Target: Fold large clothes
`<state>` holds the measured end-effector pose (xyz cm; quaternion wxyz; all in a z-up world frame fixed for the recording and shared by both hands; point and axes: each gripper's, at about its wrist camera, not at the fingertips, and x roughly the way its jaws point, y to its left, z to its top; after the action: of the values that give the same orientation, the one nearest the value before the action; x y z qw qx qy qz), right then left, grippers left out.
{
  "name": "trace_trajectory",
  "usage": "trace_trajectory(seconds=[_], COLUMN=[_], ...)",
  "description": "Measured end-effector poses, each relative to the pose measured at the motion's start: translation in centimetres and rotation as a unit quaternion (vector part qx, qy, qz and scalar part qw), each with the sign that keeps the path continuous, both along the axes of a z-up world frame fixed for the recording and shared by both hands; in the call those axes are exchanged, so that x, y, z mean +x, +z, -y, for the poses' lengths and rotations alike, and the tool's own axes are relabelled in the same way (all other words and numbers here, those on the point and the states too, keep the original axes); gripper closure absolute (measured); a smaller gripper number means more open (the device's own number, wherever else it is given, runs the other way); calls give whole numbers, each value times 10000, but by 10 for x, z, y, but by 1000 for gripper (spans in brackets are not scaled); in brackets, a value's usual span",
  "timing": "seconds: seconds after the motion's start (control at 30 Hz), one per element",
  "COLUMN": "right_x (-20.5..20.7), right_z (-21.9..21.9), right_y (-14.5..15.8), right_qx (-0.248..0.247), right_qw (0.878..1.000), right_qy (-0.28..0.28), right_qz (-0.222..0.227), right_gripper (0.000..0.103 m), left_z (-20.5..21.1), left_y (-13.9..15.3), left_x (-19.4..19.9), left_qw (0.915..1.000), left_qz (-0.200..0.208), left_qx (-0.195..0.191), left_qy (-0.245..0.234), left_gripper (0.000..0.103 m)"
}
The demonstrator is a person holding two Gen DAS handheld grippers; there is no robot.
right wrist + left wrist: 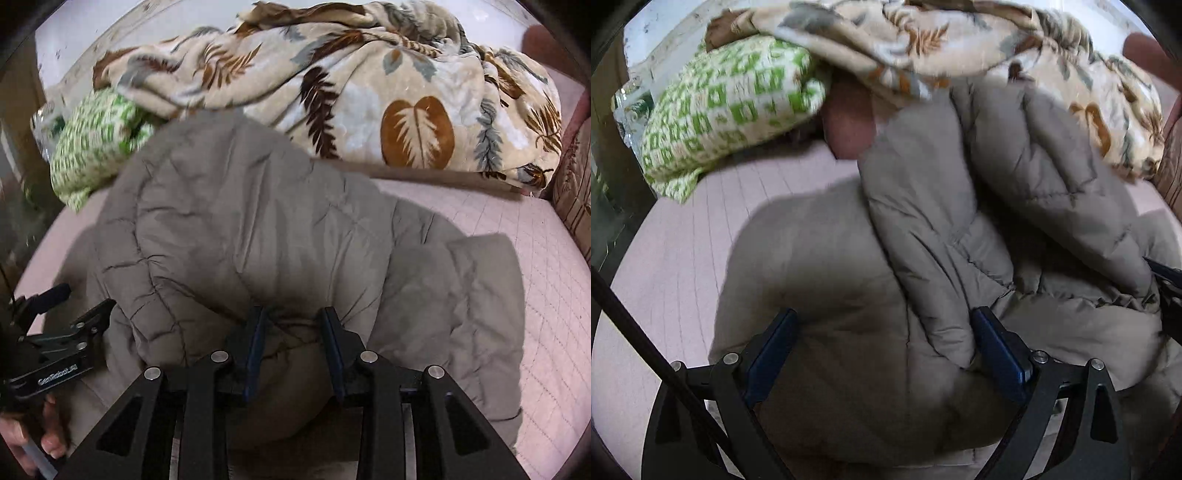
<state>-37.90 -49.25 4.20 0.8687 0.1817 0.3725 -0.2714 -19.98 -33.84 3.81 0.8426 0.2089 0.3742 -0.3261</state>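
A large grey-brown padded coat lies on a pink bed sheet, partly folded, with a sleeve laid over its body. My left gripper is open and wide, hovering just over the coat's near part, its right finger beside the sleeve end. In the right wrist view the coat bulges up in a fold. My right gripper is partly closed with a bunch of coat fabric between its fingers. The left gripper shows at the left edge there.
A leaf-patterned beige blanket is heaped along the far side of the bed. A green-and-white checked pillow lies at the far left. A wooden bed frame stands at the right. The pink sheet shows to the right of the coat.
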Motion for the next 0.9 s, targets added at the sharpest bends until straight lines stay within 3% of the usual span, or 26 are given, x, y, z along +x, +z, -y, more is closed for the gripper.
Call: trace_trajectory(seconds=[0.1, 0.23, 0.4, 0.6, 0.8, 0.9], right_x=[0, -1, -18, -21, -1, 1], right_z=[-3, -1, -13, -38, -47, -42], right_y=[-8, -2, 25, 39, 2, -11], right_qx=[-108, -49, -54, -166, -124, 51], right_qw=[9999, 9999, 9994, 9980, 9999, 10000], right_qy=[-13, 3, -81, 40, 63, 43], right_qz=[-60, -109, 338, 602, 61, 23], right_gripper=[68, 68, 59, 55, 54, 54], left_z=[-1, -11, -21, -25, -10, -7], left_y=[1, 5, 25, 42, 16, 5], left_x=[0, 1, -6, -20, -28, -28], left_qw=[10000, 9998, 9988, 9975, 9991, 9995], left_qz=[-3, -124, -135, 85, -143, -194], left_qx=[60, -164, -461, -669, -241, -105], left_qy=[19, 9, -68, -192, -308, -242], left_gripper=[8, 8, 8, 8, 8, 8])
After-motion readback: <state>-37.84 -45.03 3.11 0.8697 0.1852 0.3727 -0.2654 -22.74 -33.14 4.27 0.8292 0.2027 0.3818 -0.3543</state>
